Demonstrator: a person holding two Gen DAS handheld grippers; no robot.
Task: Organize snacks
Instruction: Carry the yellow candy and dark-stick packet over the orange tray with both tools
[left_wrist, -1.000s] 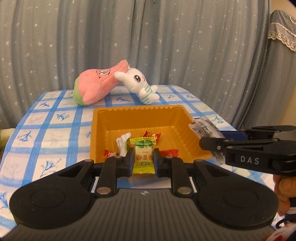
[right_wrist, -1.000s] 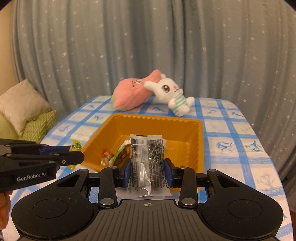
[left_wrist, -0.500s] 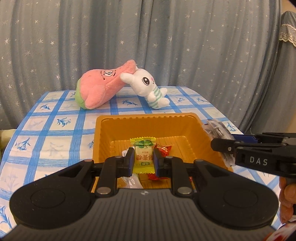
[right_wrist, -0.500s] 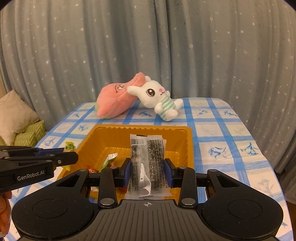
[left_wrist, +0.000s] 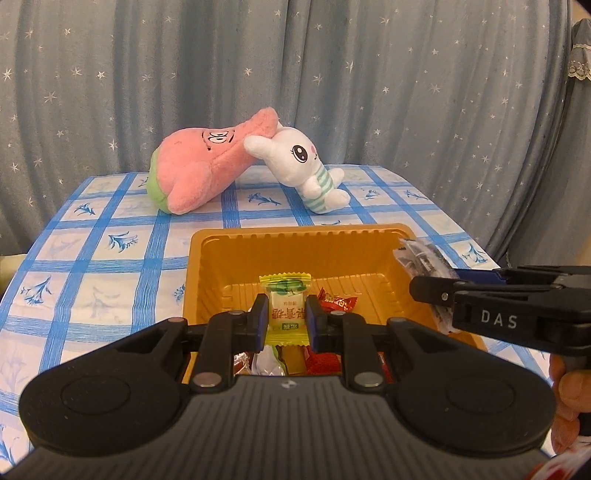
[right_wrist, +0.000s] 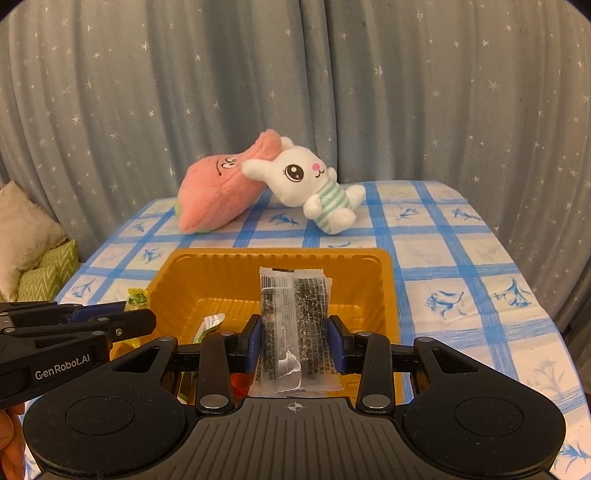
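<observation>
An orange tray (left_wrist: 207, 258) (right_wrist: 388, 295) sits on the checked table and holds several wrapped snacks, among them a red candy (left_wrist: 338, 302). My left gripper (left_wrist: 286, 319) is shut on a yellow-green candy (left_wrist: 286, 299) and holds it over the tray's near part. My right gripper (right_wrist: 293, 339) is shut on a clear packet of dark seaweed snack (right_wrist: 293, 317) and holds it over the tray's near edge. The right gripper also shows at the right in the left wrist view (left_wrist: 421, 288), and the left gripper at the left in the right wrist view (right_wrist: 147, 321).
A pink plush (left_wrist: 207, 173) (right_wrist: 218, 192) and a white bunny plush (left_wrist: 303, 170) (right_wrist: 314, 184) lie at the table's far side. A star-patterned curtain (left_wrist: 295, 74) hangs behind. Cushions (right_wrist: 40, 254) lie left of the table.
Both grippers have moved forward over the tray with their snacks still held. The tray and plush toys appear nearer and lower in both views.
</observation>
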